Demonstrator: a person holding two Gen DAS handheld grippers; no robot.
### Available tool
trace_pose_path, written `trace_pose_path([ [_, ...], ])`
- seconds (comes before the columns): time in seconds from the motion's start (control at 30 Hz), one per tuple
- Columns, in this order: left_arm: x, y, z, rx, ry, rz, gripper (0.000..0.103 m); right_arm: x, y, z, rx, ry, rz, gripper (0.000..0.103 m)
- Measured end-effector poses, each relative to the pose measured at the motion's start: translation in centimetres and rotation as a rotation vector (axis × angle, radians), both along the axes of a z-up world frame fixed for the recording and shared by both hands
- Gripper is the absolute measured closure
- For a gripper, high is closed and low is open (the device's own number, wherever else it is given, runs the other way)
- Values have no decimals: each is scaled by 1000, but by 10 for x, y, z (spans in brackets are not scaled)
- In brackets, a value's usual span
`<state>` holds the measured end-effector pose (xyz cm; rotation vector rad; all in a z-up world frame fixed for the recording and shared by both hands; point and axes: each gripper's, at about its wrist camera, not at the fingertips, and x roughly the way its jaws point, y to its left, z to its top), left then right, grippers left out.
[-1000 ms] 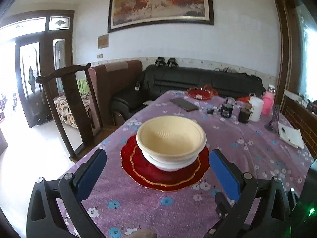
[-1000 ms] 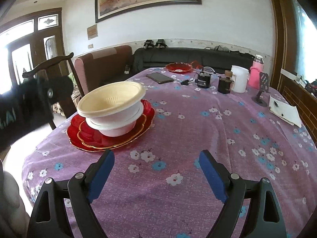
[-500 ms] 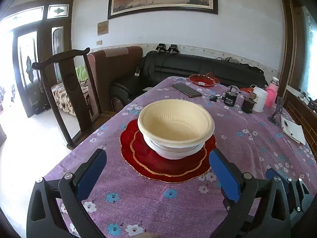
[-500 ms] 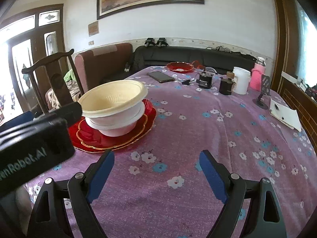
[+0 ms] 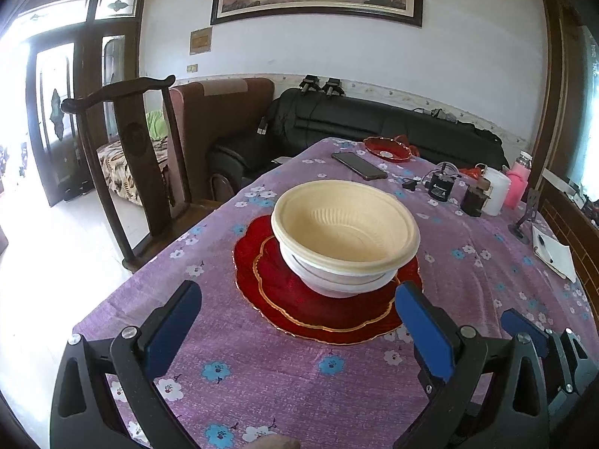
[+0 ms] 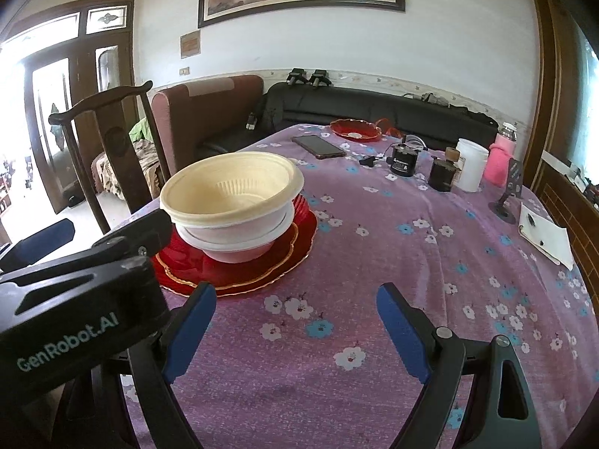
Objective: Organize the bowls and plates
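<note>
We are holding both pairs of blue-padded fingers spread wide and empty, the left gripper (image 5: 295, 321) facing the stack, the right gripper (image 6: 295, 325) beside it; the cream ribbed plastic bowl (image 5: 344, 228) is nesting in a white bowl (image 5: 337, 280) on the red gold-rimmed plate (image 5: 318, 310) atop the purple floral bench (image 6: 393, 262); stacking is looking done, though a small red dish (image 6: 355, 129) is waiting far off; "GenRobot.AI" is showing on the left gripper's body.

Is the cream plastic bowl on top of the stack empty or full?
Empty: the cream plastic bowl shows its bare ribbed bottom in both views.
</note>
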<state>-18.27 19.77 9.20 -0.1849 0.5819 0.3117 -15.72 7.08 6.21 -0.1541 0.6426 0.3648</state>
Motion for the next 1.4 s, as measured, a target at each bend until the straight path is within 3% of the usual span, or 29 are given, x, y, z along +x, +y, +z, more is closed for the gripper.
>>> trace_pose_path([
  [0.6, 3, 16, -10, -55, 34, 42, 0, 0, 12, -5, -9, 20, 23, 12],
  [1.4, 5, 23, -13, -48, 48, 91, 0, -2, 34, -7, -33, 22, 81, 12],
])
